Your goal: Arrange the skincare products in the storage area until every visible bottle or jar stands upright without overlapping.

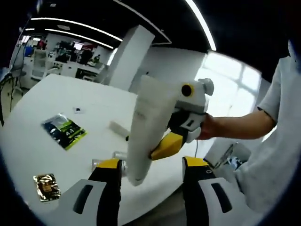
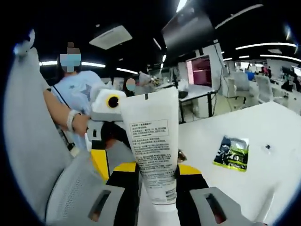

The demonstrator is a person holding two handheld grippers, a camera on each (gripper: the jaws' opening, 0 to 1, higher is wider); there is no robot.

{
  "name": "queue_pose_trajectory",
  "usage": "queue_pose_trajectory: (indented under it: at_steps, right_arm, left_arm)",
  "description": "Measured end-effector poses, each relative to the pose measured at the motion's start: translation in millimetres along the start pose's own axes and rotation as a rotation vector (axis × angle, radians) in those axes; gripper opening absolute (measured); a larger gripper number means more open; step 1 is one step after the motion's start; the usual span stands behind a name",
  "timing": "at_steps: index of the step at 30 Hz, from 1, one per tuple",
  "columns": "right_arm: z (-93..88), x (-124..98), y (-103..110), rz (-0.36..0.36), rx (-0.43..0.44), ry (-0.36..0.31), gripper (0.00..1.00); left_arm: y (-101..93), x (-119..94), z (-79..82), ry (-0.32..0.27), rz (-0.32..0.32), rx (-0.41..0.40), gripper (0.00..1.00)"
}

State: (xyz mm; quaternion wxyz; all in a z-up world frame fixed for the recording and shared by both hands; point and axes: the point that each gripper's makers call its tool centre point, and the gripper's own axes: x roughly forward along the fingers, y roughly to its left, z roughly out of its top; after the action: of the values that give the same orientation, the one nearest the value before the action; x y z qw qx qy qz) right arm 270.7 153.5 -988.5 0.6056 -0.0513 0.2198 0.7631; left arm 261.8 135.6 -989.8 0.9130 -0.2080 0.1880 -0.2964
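A white squeeze tube (image 2: 153, 141) with printed text stands tall between the jaws of my right gripper (image 2: 157, 175), which is shut on its lower part. In the left gripper view the same tube (image 1: 146, 122) hangs slanted above the table edge, held from the right by the right gripper (image 1: 162, 148) and a person's hand. My left gripper (image 1: 153, 165) is open, and the tube's lower end sits between its jaws, closer to the left one. The left gripper (image 2: 106, 110) also appears behind the tube in the right gripper view.
On the white round table (image 1: 70, 94) lie a green-black sachet (image 1: 63, 131), a gold sachet (image 1: 46, 186) and a small white object (image 1: 117, 126). A grey mesh chair (image 2: 33, 155) stands at the left. A person (image 2: 70, 94) stands behind it.
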Motion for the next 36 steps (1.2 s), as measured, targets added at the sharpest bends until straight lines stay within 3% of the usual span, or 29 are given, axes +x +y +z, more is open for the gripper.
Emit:
queue_pose_trajectory:
  at_steps: [3,4,8,12,18,21,25,26,33,36]
  right_arm:
    - [5.1,-0.3,5.9,0.021,0.055,-0.039,0.22]
    - [6.4,-0.5,7.8,0.028,0.07,-0.049,0.22]
    - [10.8,-1.1,14.7,0.061,0.116,-0.078,0.23]
    - [13.2,-2.0,23.9,0.11,0.152,-0.092,0.23]
    - [19.5,-9.7,31.8,0.166,0.192,-0.124,0.23]
    - [25.5,-14.4,42.3,0.23,0.219,-0.141,0.23]
    - [32.5,-15.7,47.7,0.268,0.227,-0.169,0.23]
    - [34.4,-15.7,48.9,0.282,0.242,-0.176,0.23]
    - [37.4,-9.4,46.8,0.289,0.277,-0.217,0.23]
    - [38.3,-6.2,44.6,0.279,0.305,-0.249,0.24]
  left_arm:
    - [-2.0,0.3,1.5,-0.027,-0.018,-0.036,0.69]
    - [-2.7,0.3,-0.8,-0.019,-0.025,-0.048,0.69]
    - [-5.1,0.1,-11.1,0.033,-0.031,-0.029,0.56]
    - [-9.7,2.4,-13.5,0.043,-0.052,-0.047,0.61]
    - [-17.2,3.8,-11.3,0.061,-0.104,-0.046,0.49]
    - [-23.1,5.6,-1.2,0.033,-0.135,-0.052,0.42]
    - [-39.9,4.3,7.0,-0.011,-0.242,-0.124,0.33]
    - [-33.0,4.7,6.8,-0.022,-0.21,-0.119,0.33]
    - [-30.7,0.8,8.4,-0.045,-0.216,-0.115,0.31]
    - [-26.8,-0.6,9.3,-0.052,-0.186,-0.079,0.3]
